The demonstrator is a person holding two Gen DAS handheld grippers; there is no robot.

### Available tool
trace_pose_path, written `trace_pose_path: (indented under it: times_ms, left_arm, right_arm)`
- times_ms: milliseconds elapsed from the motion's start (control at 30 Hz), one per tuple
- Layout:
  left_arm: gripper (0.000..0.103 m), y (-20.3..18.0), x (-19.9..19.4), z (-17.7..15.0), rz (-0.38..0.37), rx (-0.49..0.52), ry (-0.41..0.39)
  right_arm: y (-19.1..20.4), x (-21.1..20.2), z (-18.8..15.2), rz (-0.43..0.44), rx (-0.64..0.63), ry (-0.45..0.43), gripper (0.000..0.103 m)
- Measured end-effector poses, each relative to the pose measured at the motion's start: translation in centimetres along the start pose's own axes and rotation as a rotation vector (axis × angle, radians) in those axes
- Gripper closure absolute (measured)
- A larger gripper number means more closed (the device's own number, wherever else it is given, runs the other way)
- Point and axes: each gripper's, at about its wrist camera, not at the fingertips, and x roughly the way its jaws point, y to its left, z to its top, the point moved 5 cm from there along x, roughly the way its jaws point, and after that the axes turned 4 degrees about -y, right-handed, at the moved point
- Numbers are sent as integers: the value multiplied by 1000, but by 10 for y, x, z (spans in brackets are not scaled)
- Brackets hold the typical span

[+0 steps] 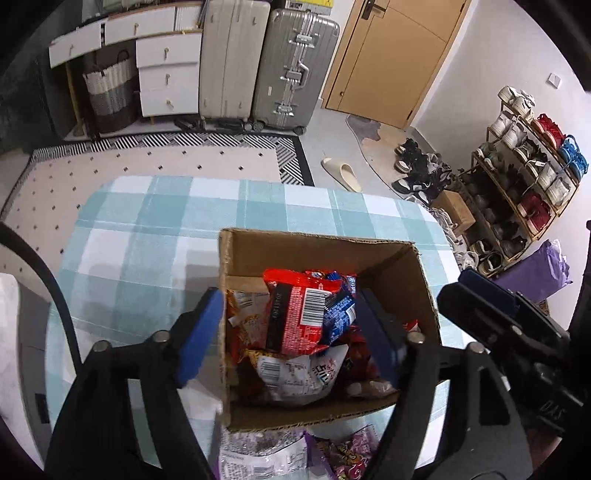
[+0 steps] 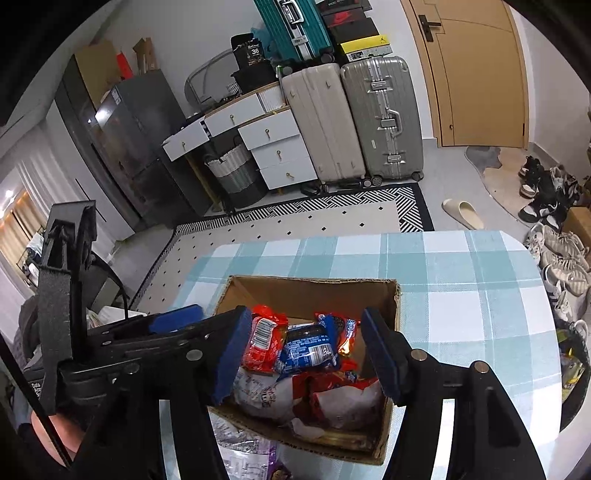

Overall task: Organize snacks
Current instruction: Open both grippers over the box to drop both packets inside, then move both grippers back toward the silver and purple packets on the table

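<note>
- On the table's teal-and-white checked cloth [image 1: 147,236] stands an open cardboard box [image 1: 317,243], its flaps cut or folded away; the cloth reaches the table's rounded corners in both views.
- Beyond the table lies a pale rug with small black diamonds and a black-and-white striped border [image 1: 207,142]; behind it, against the far wall, a white chest of drawers [image 2: 275,147], a woven basket [image 2: 231,170], a beige suitcase [image 2: 321,122] and a silver suitcase [image 2: 384,114] stand side by side; a teal suitcase [image 2: 291,26] is stacked higher up.
- To the right, a tan door [image 2: 476,74] is closed; a single pale slipper [image 2: 461,212] lies on the grey floor, near a heap of shoes; the left wrist view shows a shoe rack [image 1: 524,173] full of sneakers.
- Inside the box, snack packets are piled loosely: a red packet [image 1: 299,310] with a barcode lies on top, a blue packet [image 2: 310,347] just beside it, white and orange packets beneath; more packets, a purple-and-white one [image 1: 258,458] among them, lie on the cloth in front of the box.
- Left gripper [image 1: 295,328]: jaws wide apart and clamped on nothing; one blue pad sits outside the box's left wall, the other inside the box, over the snacks.
- Right gripper [image 2: 306,354]: jaws apart, straddling the red and blue packets above the box; whether the pads touch the packets I cannot tell, and nothing is lifted.
</note>
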Motion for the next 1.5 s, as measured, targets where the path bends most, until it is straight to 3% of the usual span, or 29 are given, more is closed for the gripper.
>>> trace_pose_path:
  times_ms: [67,433,833,1100,1367,1500]
  left_arm:
    - [22,0,-10,0,20,0,-14]
    - [21,-8,-65,-10,38,22,-64]
    - [20,-17,-129,-31,69,70,-136]
    - [16,-6,-168,-55,47,56,-181]
    - [13,11,-199,-95,111,91,-272]
    - [1,23,-215,-106,144,36,-342]
  right_arm:
    - [3,-7,0,-4,-6,-4,40]
    - [22,-67,2,-26,-47,-61,27]
    - [42,-130,-10,-17,-74,-109,23]
    - [57,-173,-32,10,-103,-174,5]
    - [59,-192,-70,15,-35,-206,4]
    - [57,-198,-88,6,-8,-230,4]
